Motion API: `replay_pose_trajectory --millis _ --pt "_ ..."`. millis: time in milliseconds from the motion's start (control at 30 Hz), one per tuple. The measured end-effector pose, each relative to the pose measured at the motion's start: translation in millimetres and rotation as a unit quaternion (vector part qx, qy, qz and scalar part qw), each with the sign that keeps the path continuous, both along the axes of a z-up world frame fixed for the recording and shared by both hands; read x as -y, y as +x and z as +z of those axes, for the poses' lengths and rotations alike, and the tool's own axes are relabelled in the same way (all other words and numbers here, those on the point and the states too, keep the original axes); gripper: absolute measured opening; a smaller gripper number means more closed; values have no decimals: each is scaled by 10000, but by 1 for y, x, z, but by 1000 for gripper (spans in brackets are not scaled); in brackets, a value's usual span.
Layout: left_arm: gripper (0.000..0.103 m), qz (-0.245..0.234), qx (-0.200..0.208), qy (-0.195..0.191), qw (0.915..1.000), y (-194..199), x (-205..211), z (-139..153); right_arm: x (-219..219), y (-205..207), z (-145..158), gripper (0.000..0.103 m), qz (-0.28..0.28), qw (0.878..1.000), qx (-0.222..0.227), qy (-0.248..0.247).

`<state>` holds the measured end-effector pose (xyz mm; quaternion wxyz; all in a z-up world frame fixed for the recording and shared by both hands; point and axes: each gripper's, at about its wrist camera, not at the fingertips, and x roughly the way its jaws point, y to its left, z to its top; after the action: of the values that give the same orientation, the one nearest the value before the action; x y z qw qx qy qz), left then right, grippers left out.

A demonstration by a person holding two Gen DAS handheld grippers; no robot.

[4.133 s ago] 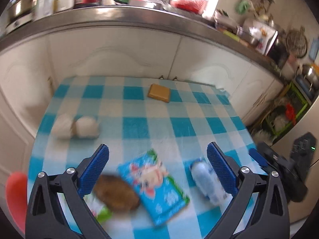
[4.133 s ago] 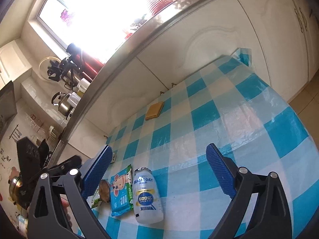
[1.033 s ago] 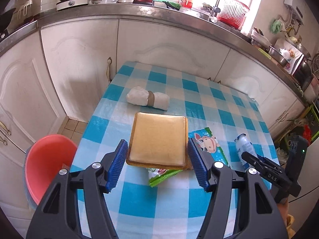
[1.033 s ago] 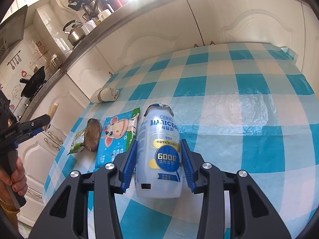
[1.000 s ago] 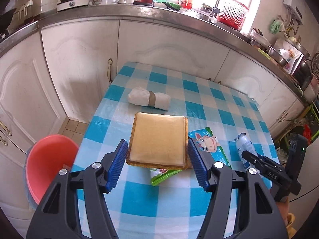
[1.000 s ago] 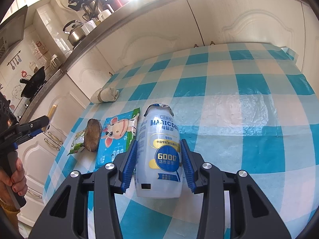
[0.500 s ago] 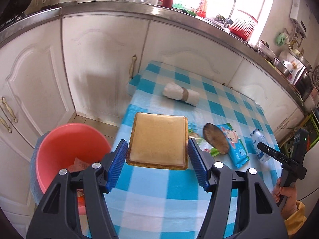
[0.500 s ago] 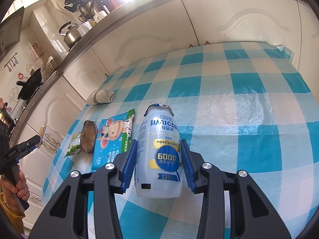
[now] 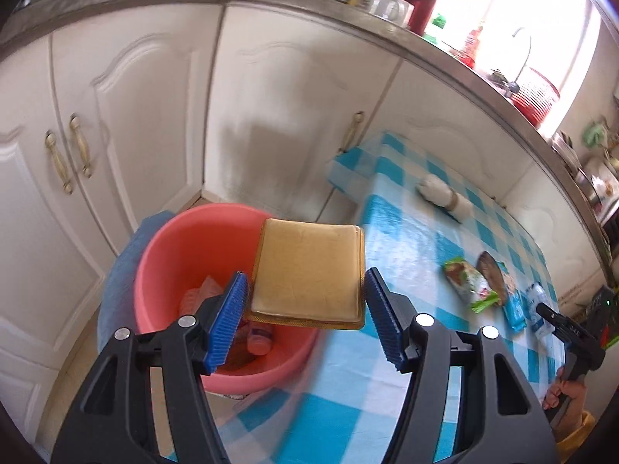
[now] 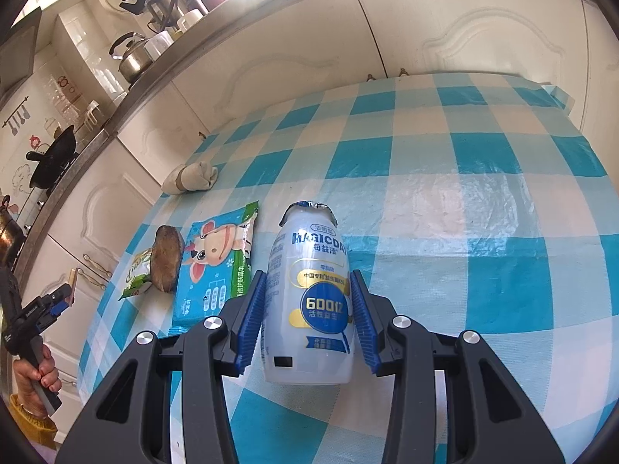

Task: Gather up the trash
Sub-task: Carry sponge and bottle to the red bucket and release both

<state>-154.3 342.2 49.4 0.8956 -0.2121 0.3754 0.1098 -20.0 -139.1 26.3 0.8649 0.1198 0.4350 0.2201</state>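
My left gripper (image 9: pixel 305 317) is shut on a flat tan square packet (image 9: pixel 307 272) and holds it in the air over the right rim of a pink bucket (image 9: pixel 170 247) that stands on the floor beside the table. The bucket holds some trash. My right gripper (image 10: pixel 307 324) is shut on a white plastic drink bottle (image 10: pixel 309 301) lying on the blue checked tablecloth (image 10: pixel 464 212). A blue cow-print wrapper (image 10: pixel 214 266), a brown oval piece (image 10: pixel 166 257) and a green wrapper (image 10: pixel 137 272) lie left of the bottle.
A rolled white cloth (image 10: pixel 189 178) lies at the table's far left corner. White cabinet doors (image 9: pixel 127 108) stand behind the bucket and the table. The counter above carries a kettle (image 10: pixel 131 58) and pots.
My left gripper has swung left off the table with the tan packet and is now over the pink bucket. The right gripper stays shut on the bottle, nearly still.
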Motion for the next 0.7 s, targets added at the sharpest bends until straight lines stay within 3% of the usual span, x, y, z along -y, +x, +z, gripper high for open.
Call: replay_pose_trajectory --millis 167,267,467,700 --pt "63 288 -229 -193 9991 -1 -25 -16 0 -2 8 44 -157 9997 85 149" --pt "63 368 -331 -352 9982 3 -34 -26 -13 -5 28 44 -18 9995 224 241" --pt "63 480 -547 -536 9959 13 -45 -48 -72 -6 70 44 875 9942 323 541" --pt "63 584 -514 -419 9961 13 -51 -51 -174 -5 102 44 2072 9745 243 831"
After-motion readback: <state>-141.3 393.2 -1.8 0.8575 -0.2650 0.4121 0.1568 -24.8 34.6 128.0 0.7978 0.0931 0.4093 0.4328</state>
